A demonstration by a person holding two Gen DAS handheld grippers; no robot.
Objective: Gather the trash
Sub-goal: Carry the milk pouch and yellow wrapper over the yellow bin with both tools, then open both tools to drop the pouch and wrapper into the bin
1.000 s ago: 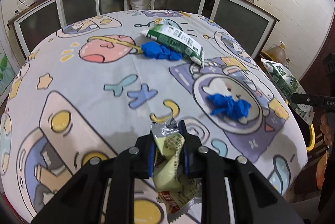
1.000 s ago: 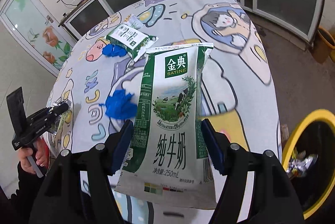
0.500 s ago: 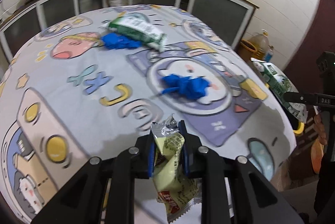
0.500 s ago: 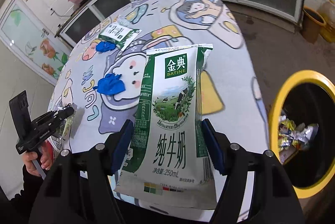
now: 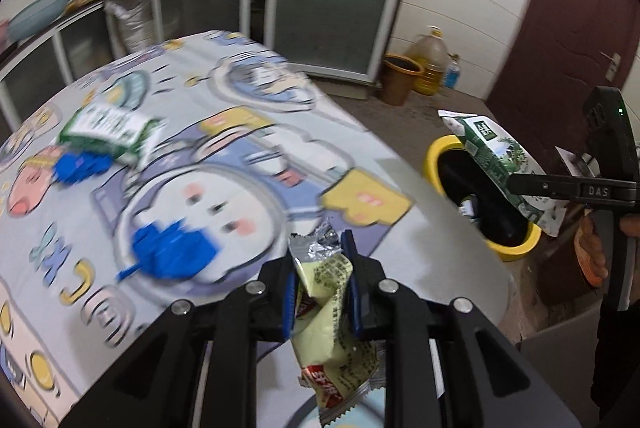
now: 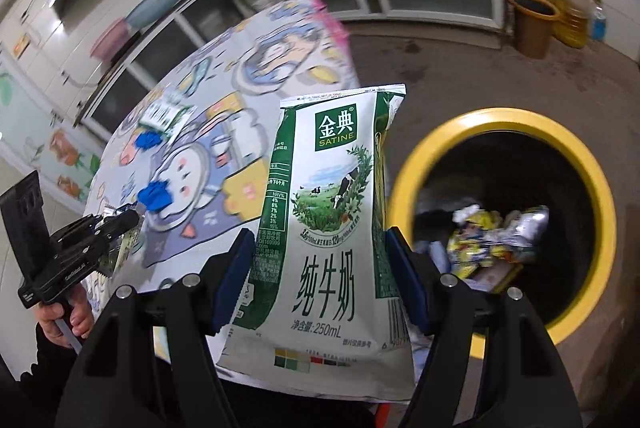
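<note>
A: Take the yellow-rimmed bin (image 6: 404,188) as the mark. What lies farthest to its left?

B: On the table (image 5: 420,188), under its cartoon-print tablecloth (image 5: 240,164), a second green-and-white milk pouch (image 5: 110,132) lies at the far side, blurred, with a blue crumpled glove (image 5: 78,166) touching it. Nearer the bin, a second blue glove (image 5: 172,256) lies on the rabbit-face print.

A: And the left gripper (image 5: 318,292)?

B: It is over the table edge, its blue pads pinching a pale yellow snack wrapper (image 5: 328,288) with a silver torn top and a red label at the bottom; the print is too small to read.

A: Then the right one?

B: The right gripper (image 6: 320,280) is pressed on a flat milk pouch (image 6: 336,212), held upright just left of the bin's mouth. It reads "金典 SATINE", "纯牛奶" and "250mL", above a picture of cows on grass. In the left wrist view the gripper's side shows the letters "DAS".

A: In the bin?

B: Crumpled yellow and silver wrappers (image 6: 496,240) lie at the bottom.

A: The room beyond it?

B: A grey concrete floor, glass-fronted cabinets (image 5: 328,24) under a counter, white tiled walls, an orange bucket (image 6: 532,24) beside a big oil jug (image 6: 568,4), and a dark red door (image 5: 568,8).
</note>
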